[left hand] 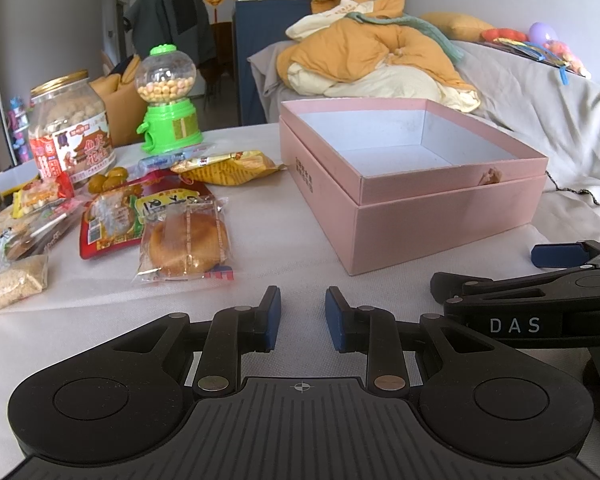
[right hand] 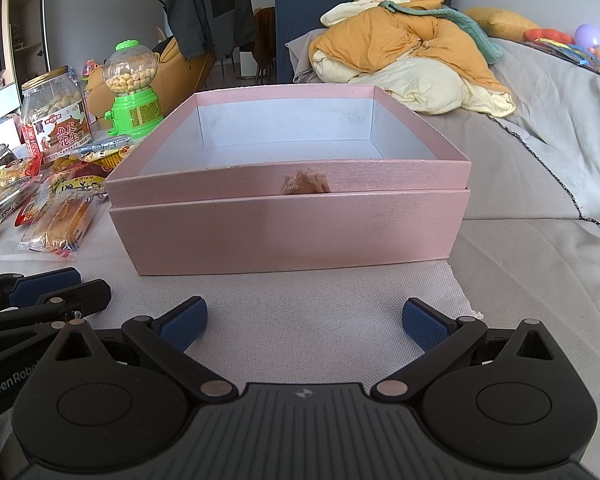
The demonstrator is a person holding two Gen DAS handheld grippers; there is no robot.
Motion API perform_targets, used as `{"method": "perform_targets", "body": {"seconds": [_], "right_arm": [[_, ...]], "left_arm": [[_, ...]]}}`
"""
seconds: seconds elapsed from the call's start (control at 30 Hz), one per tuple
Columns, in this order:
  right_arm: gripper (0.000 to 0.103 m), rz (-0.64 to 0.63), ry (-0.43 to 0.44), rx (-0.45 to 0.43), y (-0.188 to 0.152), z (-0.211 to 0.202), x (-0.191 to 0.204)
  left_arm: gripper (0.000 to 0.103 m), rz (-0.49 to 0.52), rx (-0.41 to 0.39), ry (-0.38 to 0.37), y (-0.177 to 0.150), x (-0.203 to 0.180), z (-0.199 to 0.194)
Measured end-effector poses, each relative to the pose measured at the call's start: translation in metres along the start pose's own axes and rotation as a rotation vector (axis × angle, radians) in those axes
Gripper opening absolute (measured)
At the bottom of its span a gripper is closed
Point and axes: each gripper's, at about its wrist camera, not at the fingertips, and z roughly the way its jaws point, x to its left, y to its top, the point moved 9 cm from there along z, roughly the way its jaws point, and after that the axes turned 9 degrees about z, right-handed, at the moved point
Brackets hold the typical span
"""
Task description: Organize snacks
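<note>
An open pink box (left hand: 440, 224) (right hand: 292, 232) stands on the white cloth with nothing inside it. Left of it lies a heap of snacks: a wrapped round cake (left hand: 186, 240) (right hand: 62, 220), a red packet (left hand: 112, 220), a yellow packet (left hand: 228, 166) and a crumbly bar (left hand: 12, 284). My left gripper (left hand: 303, 300) hovers low in front of the cake and the box corner, its jaws a little apart with nothing between them. My right gripper (right hand: 306, 312) faces the box's front wall, spread wide and holding nothing. Each gripper shows at the edge of the other's view.
A peanut jar (left hand: 70, 128) and a green candy dispenser (left hand: 168, 100) stand behind the snack heap. Beyond the table, a sofa carries an orange and cream quilt (left hand: 372, 56) and toys (left hand: 540, 40). Bare cloth (right hand: 300, 296) lies between the grippers and the box.
</note>
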Motion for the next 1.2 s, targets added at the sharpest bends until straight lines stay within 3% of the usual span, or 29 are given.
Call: {"method": "perform_targets", "body": {"seconds": [0.5, 0.67, 0.8, 0.93, 1.03, 1.2], "right_arm": [[0.103, -0.001, 0.011, 0.003, 0.001, 0.002, 0.000], [0.103, -0.042, 0.060, 0.089, 0.005, 0.002, 0.000], [0.103, -0.095, 0.085, 0.142, 0.006, 0.005, 0.002], [0.102, -0.133, 0.119, 0.209, 0.012, 0.010, 0.011], [0.102, -0.122, 0.213, 0.158, 0.029, 0.011, 0.030], [0.102, -0.083, 0.255, 0.104, 0.062, 0.028, 0.056]], "left_arm": [[0.030, -0.001, -0.001, -0.001, 0.000, 0.001, 0.000], [0.029, -0.017, -0.015, -0.067, -0.001, 0.009, -0.004], [0.029, 0.003, -0.052, -0.090, 0.002, 0.037, -0.021], [0.028, -0.057, -0.094, -0.085, 0.016, 0.087, -0.040], [0.028, -0.122, -0.083, -0.103, 0.026, 0.113, -0.038], [0.028, -0.083, -0.031, -0.087, 0.037, 0.117, -0.013]]}}
